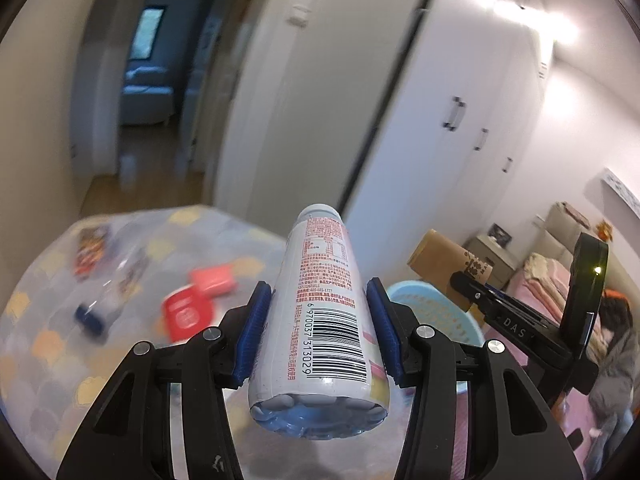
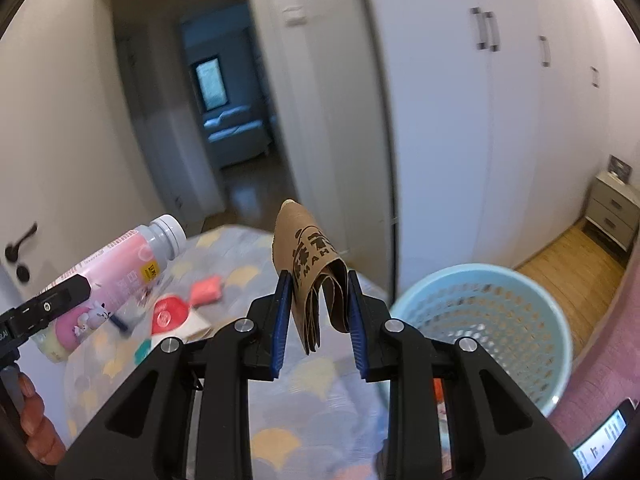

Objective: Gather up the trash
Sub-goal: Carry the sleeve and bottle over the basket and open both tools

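Both cameras sit close behind their own fingers, looking forward and slightly down. The left wrist view faces the round table (image 1: pixel 120 280), with the blue basket (image 1: pixel 432 304) to its right. The right wrist view shares that table (image 2: pixel 280 400), basket (image 2: pixel 500 320) and the open doorway (image 2: pixel 224 100) beyond.

Table litter (image 1: pixel 192 300) blurred — basket (image 1: pixel 436 312) half-hidden behind tool.
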`<state>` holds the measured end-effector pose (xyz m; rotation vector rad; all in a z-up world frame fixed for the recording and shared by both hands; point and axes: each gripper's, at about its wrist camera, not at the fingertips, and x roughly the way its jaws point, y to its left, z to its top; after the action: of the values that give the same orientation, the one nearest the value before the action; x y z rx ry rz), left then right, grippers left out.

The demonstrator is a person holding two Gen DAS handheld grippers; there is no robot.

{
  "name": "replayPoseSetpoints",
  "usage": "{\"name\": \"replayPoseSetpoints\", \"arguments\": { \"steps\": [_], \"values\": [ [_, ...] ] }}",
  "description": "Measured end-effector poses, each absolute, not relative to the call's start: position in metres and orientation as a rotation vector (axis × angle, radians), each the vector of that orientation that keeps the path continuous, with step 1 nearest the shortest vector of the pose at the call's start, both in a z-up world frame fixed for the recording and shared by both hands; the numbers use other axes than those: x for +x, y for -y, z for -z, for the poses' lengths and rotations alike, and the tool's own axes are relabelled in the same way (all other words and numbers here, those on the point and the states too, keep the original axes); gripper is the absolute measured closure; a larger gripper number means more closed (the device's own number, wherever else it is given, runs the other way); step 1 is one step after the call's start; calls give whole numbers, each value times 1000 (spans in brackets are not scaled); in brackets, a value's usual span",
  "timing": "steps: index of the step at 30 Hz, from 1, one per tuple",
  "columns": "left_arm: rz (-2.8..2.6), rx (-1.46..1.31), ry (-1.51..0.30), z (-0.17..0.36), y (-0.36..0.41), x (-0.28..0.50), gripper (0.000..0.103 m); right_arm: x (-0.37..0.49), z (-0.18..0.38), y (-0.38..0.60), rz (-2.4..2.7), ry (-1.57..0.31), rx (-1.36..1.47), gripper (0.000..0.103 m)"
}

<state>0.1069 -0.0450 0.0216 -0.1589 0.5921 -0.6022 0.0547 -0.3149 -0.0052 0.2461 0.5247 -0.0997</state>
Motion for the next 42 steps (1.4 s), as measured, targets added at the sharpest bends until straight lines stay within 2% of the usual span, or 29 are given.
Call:
{"name": "replayPoseSetpoints", "arguments": {
  "steps": [6,11,21,30,34,39,42],
  "values": [
    [696,-106,-582,-33,112,106,55,34,-2,368,190,-489,323,79],
    [758,-58,-612,-22,167,108,55,18,9,419,255,-510,424,79],
    [818,37,-788,58,269,122,55,6,52,487,375,-630,570,79],
    [797,63,-894,104,295,138,54,3,70,500,401,-676,596,79],
    [796,54,-876,99,292,137,47,8,76,508,407,-691,594,71],
    [789,57,-853,91,282,135,43,12,81,508,412,-693,605,49],
    [783,38,-844,88,271,133,41,13,83,506,405,-696,602,47]
  ]
}}
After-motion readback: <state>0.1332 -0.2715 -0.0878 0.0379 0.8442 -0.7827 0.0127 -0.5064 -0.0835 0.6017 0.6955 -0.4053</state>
